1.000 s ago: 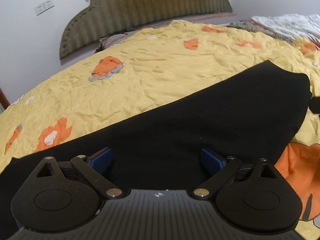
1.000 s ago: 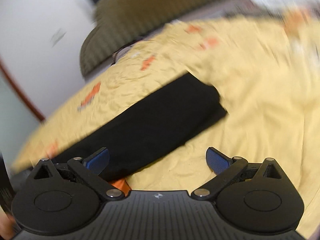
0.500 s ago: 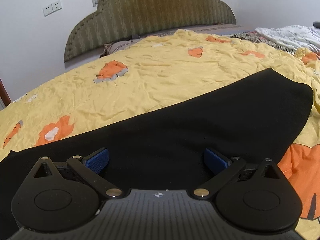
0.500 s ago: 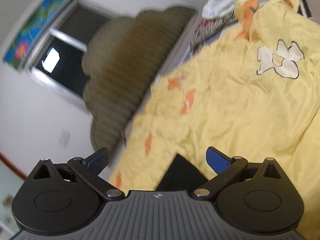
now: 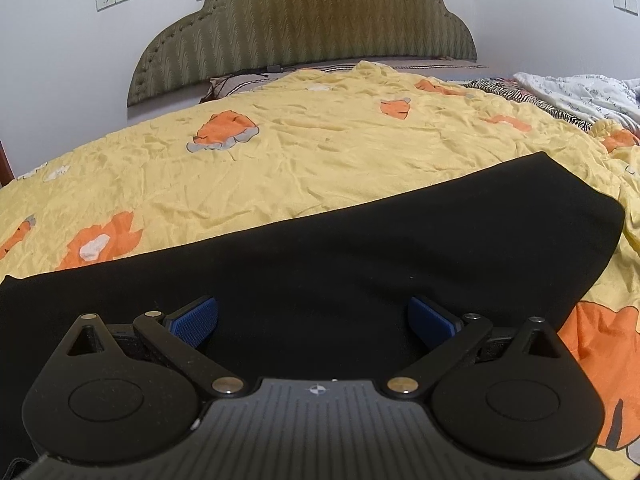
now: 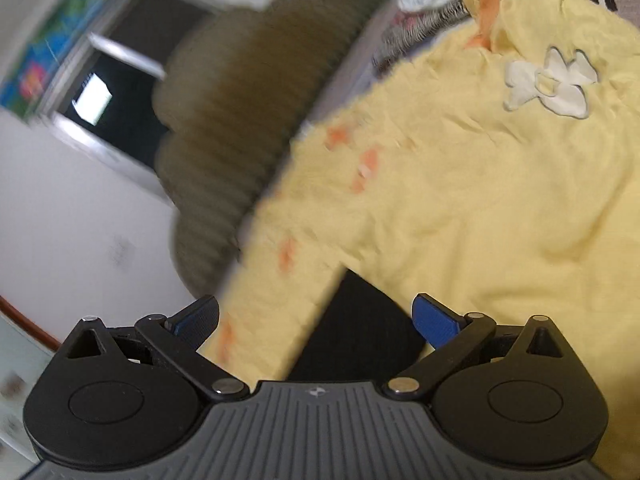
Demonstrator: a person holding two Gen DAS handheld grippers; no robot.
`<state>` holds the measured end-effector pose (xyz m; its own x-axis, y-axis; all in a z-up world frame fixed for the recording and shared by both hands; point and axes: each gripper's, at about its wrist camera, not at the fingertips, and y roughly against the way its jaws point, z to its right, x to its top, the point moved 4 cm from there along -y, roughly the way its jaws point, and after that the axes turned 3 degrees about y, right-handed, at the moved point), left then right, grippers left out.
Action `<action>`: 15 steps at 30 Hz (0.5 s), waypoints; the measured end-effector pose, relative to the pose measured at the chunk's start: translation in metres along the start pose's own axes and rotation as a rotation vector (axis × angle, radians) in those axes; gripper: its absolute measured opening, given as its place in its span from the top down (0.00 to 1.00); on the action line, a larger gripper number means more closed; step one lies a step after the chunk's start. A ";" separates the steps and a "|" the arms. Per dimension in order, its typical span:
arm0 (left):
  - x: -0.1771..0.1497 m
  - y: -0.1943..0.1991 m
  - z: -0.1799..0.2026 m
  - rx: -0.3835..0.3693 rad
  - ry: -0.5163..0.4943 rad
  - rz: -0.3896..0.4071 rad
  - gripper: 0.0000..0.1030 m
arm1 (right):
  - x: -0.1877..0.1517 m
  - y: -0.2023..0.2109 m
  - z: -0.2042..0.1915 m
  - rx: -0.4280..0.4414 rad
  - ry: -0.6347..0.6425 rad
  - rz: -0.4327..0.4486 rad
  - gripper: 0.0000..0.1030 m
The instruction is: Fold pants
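Observation:
Black pants (image 5: pixel 360 256) lie flat as a long folded strip across the yellow bedspread (image 5: pixel 320 152), reaching from the lower left to a rounded end at the right. My left gripper (image 5: pixel 314 320) is open and empty just above the strip's near part. My right gripper (image 6: pixel 316 320) is open and empty, tilted and raised; one corner of the pants (image 6: pixel 360 336) shows between its blue pads. The right wrist view is blurred.
A padded olive headboard (image 5: pixel 304 24) stands at the far end against a white wall. White and zebra-striped bedding (image 5: pixel 560 92) is piled at the far right. A dark window (image 6: pixel 112 92) shows in the right wrist view.
The right gripper swung up and away from the pants, now facing the headboard and window. The left gripper rose slightly and levelled; the pants have not moved.

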<state>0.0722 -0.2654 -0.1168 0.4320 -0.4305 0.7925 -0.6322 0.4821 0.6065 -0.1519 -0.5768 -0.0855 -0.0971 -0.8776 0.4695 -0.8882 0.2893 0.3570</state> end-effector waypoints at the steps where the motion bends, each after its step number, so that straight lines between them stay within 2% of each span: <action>1: 0.000 0.000 0.000 -0.002 0.003 -0.001 0.01 | -0.007 -0.004 0.003 0.014 -0.023 -0.050 0.00; 3: 0.000 -0.001 -0.001 -0.006 0.010 -0.003 0.01 | -0.024 -0.009 0.013 0.032 -0.098 -0.115 0.00; 4: 0.000 -0.001 -0.001 -0.006 0.011 -0.004 0.01 | -0.029 -0.010 0.014 0.048 -0.099 -0.114 0.00; 7: 0.000 -0.001 -0.001 -0.004 0.012 -0.002 0.01 | -0.032 -0.014 0.007 0.029 -0.039 -0.105 0.00; 11: -0.001 -0.001 -0.001 -0.004 0.012 -0.002 0.01 | -0.023 -0.025 0.003 0.053 0.021 -0.096 0.00; 15: -0.001 -0.001 -0.001 -0.004 0.011 -0.002 0.01 | -0.023 -0.032 -0.003 -0.001 0.118 -0.052 0.02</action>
<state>0.0729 -0.2648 -0.1178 0.4404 -0.4225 0.7922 -0.6288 0.4846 0.6081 -0.1203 -0.5652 -0.1054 0.0023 -0.8403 0.5421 -0.8903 0.2451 0.3838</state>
